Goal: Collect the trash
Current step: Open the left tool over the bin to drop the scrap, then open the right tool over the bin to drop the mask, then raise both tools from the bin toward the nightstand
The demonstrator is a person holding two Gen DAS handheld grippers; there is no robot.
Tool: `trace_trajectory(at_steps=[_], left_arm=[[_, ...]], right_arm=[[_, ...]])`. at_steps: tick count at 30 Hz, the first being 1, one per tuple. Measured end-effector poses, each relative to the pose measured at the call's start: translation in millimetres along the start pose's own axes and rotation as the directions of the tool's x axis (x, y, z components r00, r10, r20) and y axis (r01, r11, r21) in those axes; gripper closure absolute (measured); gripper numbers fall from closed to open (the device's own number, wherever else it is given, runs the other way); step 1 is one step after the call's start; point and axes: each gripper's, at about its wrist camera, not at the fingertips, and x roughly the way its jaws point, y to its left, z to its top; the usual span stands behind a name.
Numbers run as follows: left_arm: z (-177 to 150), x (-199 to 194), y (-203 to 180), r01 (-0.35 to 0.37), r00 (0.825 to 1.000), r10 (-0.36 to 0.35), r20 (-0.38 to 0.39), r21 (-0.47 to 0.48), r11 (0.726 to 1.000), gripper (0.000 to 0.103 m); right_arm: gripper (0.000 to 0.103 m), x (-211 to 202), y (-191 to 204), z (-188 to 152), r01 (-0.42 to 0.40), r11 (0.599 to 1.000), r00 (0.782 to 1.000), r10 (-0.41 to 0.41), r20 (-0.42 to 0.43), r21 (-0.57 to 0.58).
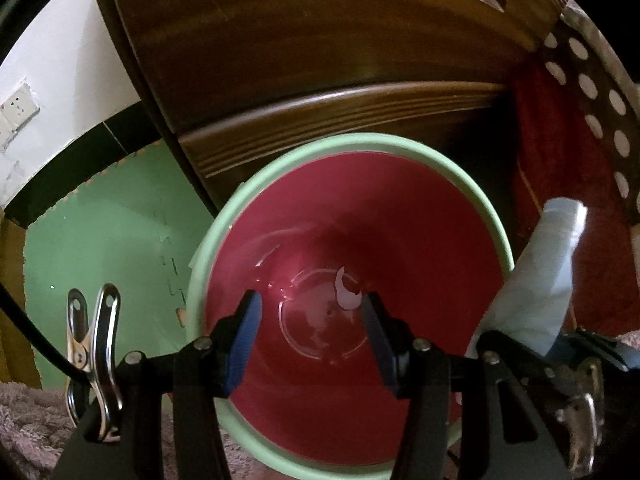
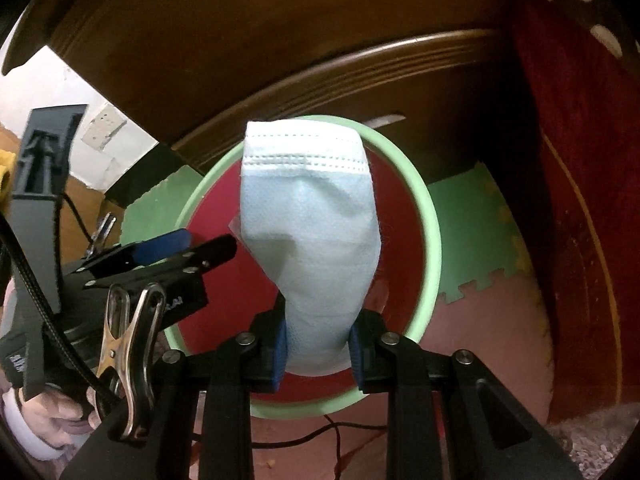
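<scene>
A round bin with a pale green rim and a red inside stands on the floor in front of a dark wooden cabinet. My left gripper is open and empty right over the bin's mouth. A small white scrap lies on the bin's bottom. My right gripper is shut on a light blue face mask and holds it above the bin. The mask also shows at the right of the left wrist view. The left gripper shows at the left of the right wrist view.
A dark wooden cabinet stands right behind the bin. Green foam mat tiles cover the floor to the left, pink tiles to the right. A red cloth hangs at the right. A fluffy rug lies near.
</scene>
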Motion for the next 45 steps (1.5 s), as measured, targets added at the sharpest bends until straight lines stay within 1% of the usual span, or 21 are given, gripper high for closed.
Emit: trace_trajectory(at_steps=[3, 12, 17, 20, 45], left_arm=[[-0.5, 0.0, -2.1, -0.005, 1.000, 0.005, 0.004, 0.009, 1.000, 0.048], [0.1, -1.3, -2.9, -0.007, 1.000, 0.007, 0.008, 0.011, 1.000, 0.048], [0.5, -1.3, -1.7, -0.006, 1.000, 0.006, 0.005, 0.005, 1.000, 0.048], [-0.2, -1.4, -1.4, -0.004, 1.000, 0.004, 0.004, 0.006, 1.000, 0.048], [4.2, -3.8, -5.9, 0.003, 1.000, -0.003, 0.006, 0.010, 1.000, 0.048]], right_arm=[[0.077, 2.7, -3.5, 0.3, 0.006, 1.000, 1.000, -0.006, -0.008, 0.009], [0.070, 1.3, 1.8, 1.8, 0.008, 1.000, 1.000, -0.008, -0.012, 0.015], [0.057, 4.3, 4.9, 0.7, 0.011, 1.000, 1.000, -0.011, -0.017, 0.011], [0.053, 4.1, 4.2, 1.9, 0.011, 1.000, 1.000, -0.011, -0.018, 0.012], [0.053, 0.4, 0.2, 3.7, 0.009, 1.000, 1.000, -0.009, -0.007, 0.022]])
